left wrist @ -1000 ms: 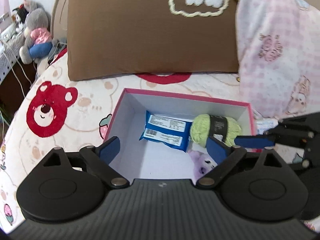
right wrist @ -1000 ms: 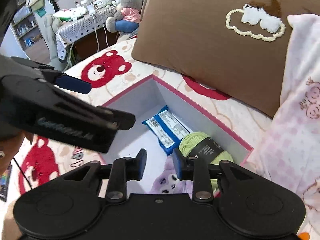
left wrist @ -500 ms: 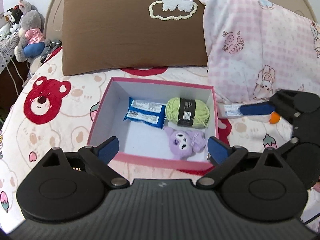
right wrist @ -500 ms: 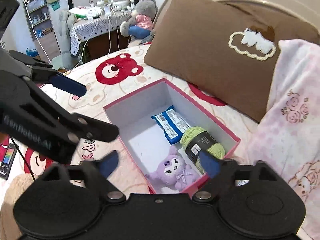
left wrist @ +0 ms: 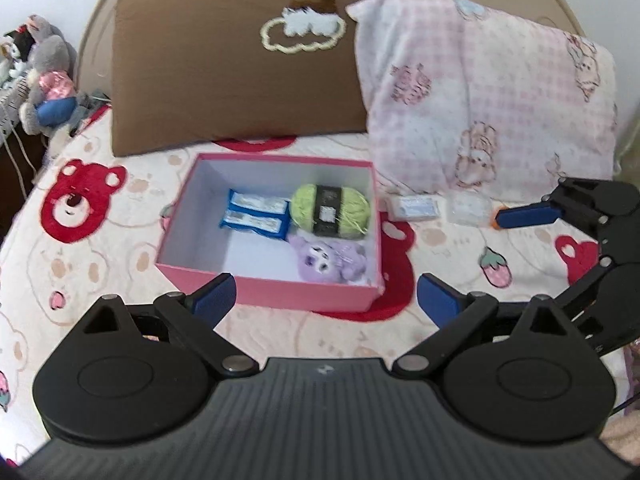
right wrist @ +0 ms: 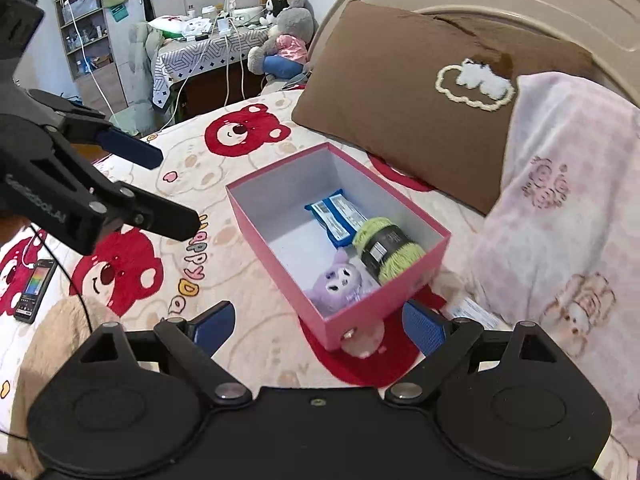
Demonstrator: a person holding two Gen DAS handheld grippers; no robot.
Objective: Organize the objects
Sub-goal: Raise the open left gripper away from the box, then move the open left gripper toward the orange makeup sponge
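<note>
I have both tools empty: my left gripper [left wrist: 324, 292] has just spread a touch wider, nothing between its jaws, and my right gripper [right wrist: 320, 324] has just sprung apart. Beyond them, the pink box [left wrist: 276, 292] holds wafer packs [left wrist: 256, 216], green yarn [left wrist: 330, 210] and purple plush [left wrist: 326, 258]; small packets [left wrist: 416, 207] lie on the bedspread to its right, probably next.
</note>
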